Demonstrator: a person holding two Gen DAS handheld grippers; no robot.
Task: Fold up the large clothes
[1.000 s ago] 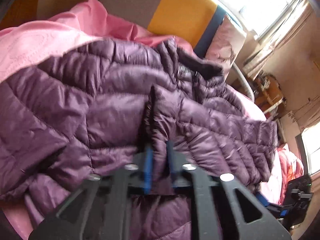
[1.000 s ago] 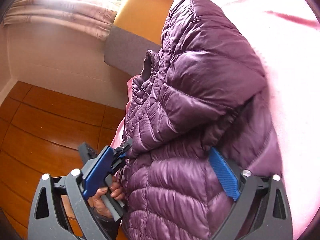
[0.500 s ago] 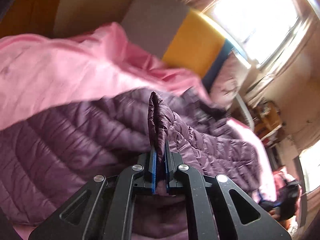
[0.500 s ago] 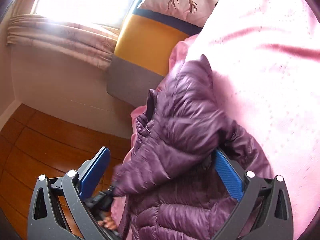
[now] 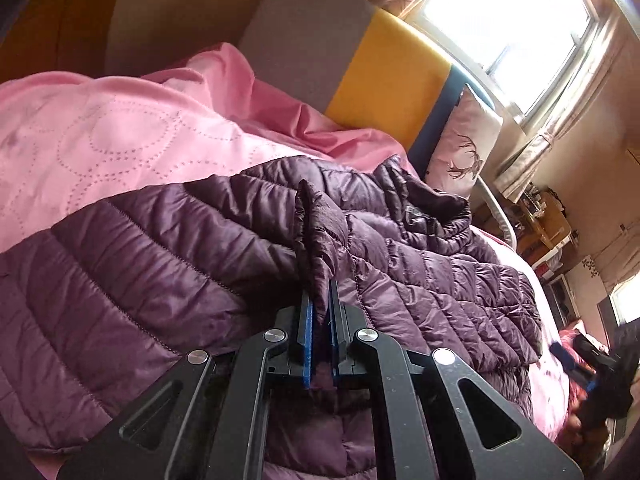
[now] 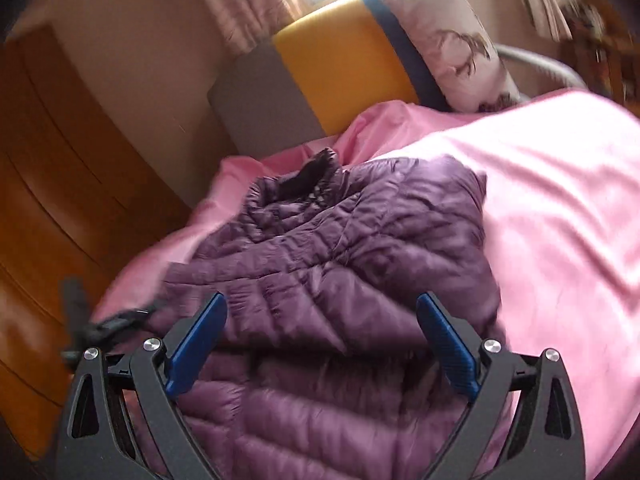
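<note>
A: We log the purple puffer jacket (image 5: 168,264) lying spread on the pink quilted bedspread (image 5: 100,136), collar end toward the headboard (image 5: 384,80). Where do we put the left gripper (image 5: 319,312)?

B: At the jacket's near side. Its jaws are nearly closed, pinching a raised ridge of the purple fabric; the fold stands up between the blue pads (image 5: 306,336) and leans slightly left above them.

A: And the right gripper (image 6: 320,320)?

B: In its own view we see the jaws spread wide, one blue pad on each side of the jacket (image 6: 340,264), with nothing caught between them. We note motion blur there, so we cannot tell whether the pads touch the fabric.

A: Jacket position from that side?

B: It sits bunched on the bedspread (image 6: 560,200) near the bed's left edge, with the dark collar lining (image 6: 308,176) at the far end. The wooden floor (image 6: 60,200) shows beyond that edge.

A: Surroundings worth an entry?

B: The headboard is in grey, yellow and blue panels. A pale pillow with a deer print (image 5: 468,148) leans against it. A bright window (image 5: 516,24) with curtains is behind. In the left view we also catch the right gripper (image 5: 588,364) at the far right edge, blurred.
</note>
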